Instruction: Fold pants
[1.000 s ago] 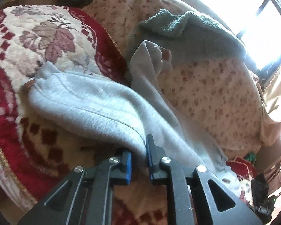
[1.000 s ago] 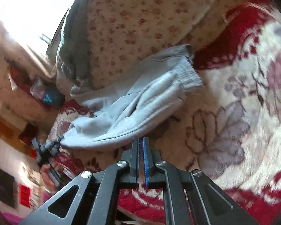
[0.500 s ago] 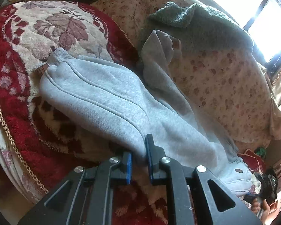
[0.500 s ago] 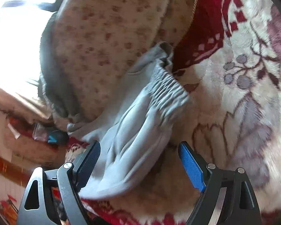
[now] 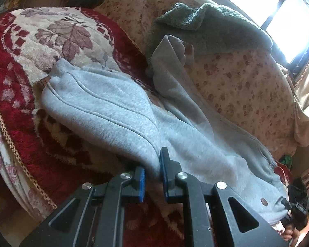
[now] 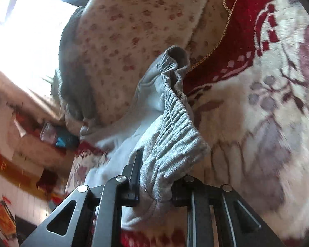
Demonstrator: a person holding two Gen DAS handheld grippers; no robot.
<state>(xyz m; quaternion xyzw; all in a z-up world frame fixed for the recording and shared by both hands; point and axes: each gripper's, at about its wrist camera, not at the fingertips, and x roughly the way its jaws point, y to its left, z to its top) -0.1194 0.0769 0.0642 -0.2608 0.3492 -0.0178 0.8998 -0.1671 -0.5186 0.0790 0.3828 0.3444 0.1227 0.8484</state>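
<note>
Grippers first. We find the left gripper (image 5: 152, 177) clenched on a fold of the grey sweatpants (image 5: 113, 111), its blue-padded fingers (image 5: 141, 182) pinching the fabric where a raised seam runs down to them. We find the right gripper (image 6: 154, 183) closed around the bunched, ribbed elastic waistband (image 6: 175, 127) of the same sweatpants (image 6: 152, 100); the fabric fills the gap and hides the right-hand finger, so we see only the left one pressed against the cloth.

Beyond the left gripper, we note the sweatpants lying spread across a red and cream floral blanket (image 5: 51, 39), one leg stretching away toward a cuff (image 5: 57, 70) at the far left, the other part trailing off to the right. Further back, a second grey portion rises against a cream cover with reddish spots (image 5: 247, 86). A dark green towel (image 5: 206, 26) lies draped over the top of that cover, and a bright window (image 5: 278, 10) stands behind it.

In the right wrist view, the blanket (image 6: 267, 103) lies to the right of the waistband, the spotted cover (image 6: 134, 30) above it. The far background is blurred.
</note>
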